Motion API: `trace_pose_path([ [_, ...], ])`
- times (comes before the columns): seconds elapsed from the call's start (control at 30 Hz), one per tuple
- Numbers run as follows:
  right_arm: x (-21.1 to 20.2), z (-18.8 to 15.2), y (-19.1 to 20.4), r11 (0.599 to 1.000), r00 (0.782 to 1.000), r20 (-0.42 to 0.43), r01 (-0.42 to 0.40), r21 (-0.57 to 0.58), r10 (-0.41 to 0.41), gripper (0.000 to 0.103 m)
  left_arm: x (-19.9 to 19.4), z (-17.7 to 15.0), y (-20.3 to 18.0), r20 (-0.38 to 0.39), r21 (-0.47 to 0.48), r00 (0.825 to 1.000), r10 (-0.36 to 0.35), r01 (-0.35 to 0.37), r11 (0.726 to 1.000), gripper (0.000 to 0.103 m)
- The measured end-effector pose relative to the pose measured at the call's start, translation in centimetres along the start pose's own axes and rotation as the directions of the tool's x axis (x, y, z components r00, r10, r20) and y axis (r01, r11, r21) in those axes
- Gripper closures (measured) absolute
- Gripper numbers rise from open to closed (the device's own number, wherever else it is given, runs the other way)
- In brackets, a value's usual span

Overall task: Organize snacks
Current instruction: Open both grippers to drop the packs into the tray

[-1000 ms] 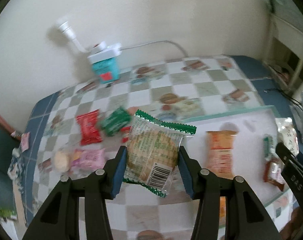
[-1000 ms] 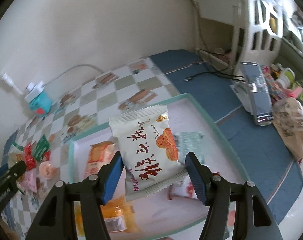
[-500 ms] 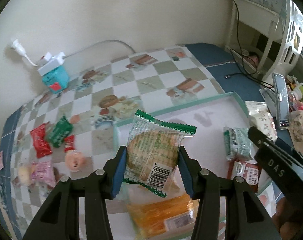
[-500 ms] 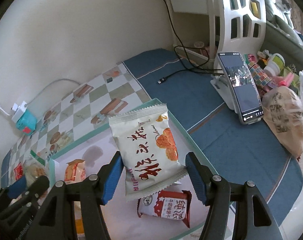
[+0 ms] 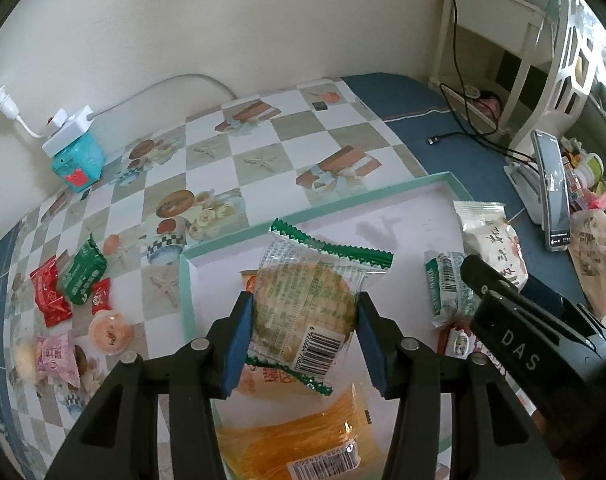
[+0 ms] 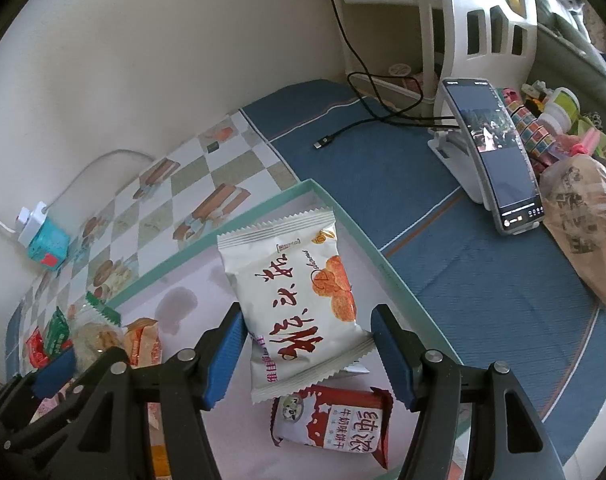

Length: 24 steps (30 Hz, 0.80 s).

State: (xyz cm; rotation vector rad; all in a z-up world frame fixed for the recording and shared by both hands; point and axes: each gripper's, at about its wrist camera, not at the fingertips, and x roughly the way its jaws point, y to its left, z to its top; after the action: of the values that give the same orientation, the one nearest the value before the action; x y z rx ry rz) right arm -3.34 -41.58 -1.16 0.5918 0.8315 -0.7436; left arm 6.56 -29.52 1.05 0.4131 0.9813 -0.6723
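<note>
A checked tablecloth (image 5: pixel 263 160) covers the table by a cream wall, and a teal-rimmed tray (image 5: pixel 383 192) sits on it. Above the tray, the left gripper (image 5: pixel 303 336) clamps a clear green-edged cracker packet (image 5: pixel 307 300), and the right gripper (image 6: pixel 303 344) clamps a white snack bag (image 6: pixel 295 292). Only the left view shows the loose candies (image 5: pixel 79 276) left of the tray; only the right view shows the red-and-white biscuit pack (image 6: pixel 335 420) clearly in the tray's near corner.

— Hidden under the clear cracker packet (image 5: pixel 307 304): most of an orange-and-white pack (image 5: pixel 249 278). Yellow packet (image 5: pixel 299 436) cut off at the bottom edge.

— Red biscuit pack (image 6: pixel 335 420) partly covered by the white pouch (image 6: pixel 295 300). Tray (image 6: pixel 343 216) near corner out of frame. Phone (image 6: pixel 499 160) screen too small to read.
</note>
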Motion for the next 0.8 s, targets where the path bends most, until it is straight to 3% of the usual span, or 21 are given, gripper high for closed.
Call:
trace_pose_path([
  [0.13,0.2,-0.1,0.4,1.000,1.000,-0.007,-0.012,-0.007,0.011,0.036,0.0,0.1,0.1,-0.004,-0.004,1.000,-0.014,0.014,1.000,0.051],
  [0.33,0.4,-0.2,0.5,1.000,0.999,-0.024,-0.028,0.000,0.028,0.036,-0.6,0.2,1.1,0.004,-0.030,1.000,-0.017,0.017,0.999,0.033],
  [0.4,0.5,-0.3,0.5,1.000,0.999,-0.031,-0.031,0.002,0.031,0.035,-0.8,0.2,1.5,0.004,-0.043,1.000,-0.015,0.016,0.999,0.033],
  [0.6,0.6,-0.5,1.2,0.999,0.998,-0.047,-0.035,-0.022,0.034,0.033,-1.1,0.1,3.1,-0.008,-0.089,1.000,0.029,-0.030,0.996,0.032],
  [0.7,0.4,-0.6,1.4,0.999,0.999,-0.044,-0.032,-0.034,0.031,0.029,-0.9,-0.1,4.3,-0.024,-0.122,0.998,0.049,-0.052,0.991,0.020],
  [0.8,0.2,-0.6,1.6,0.999,0.999,-0.045,-0.028,-0.044,0.026,0.029,-0.8,-0.4,5.8,-0.039,-0.158,0.996,0.074,-0.079,0.984,0.020],
])
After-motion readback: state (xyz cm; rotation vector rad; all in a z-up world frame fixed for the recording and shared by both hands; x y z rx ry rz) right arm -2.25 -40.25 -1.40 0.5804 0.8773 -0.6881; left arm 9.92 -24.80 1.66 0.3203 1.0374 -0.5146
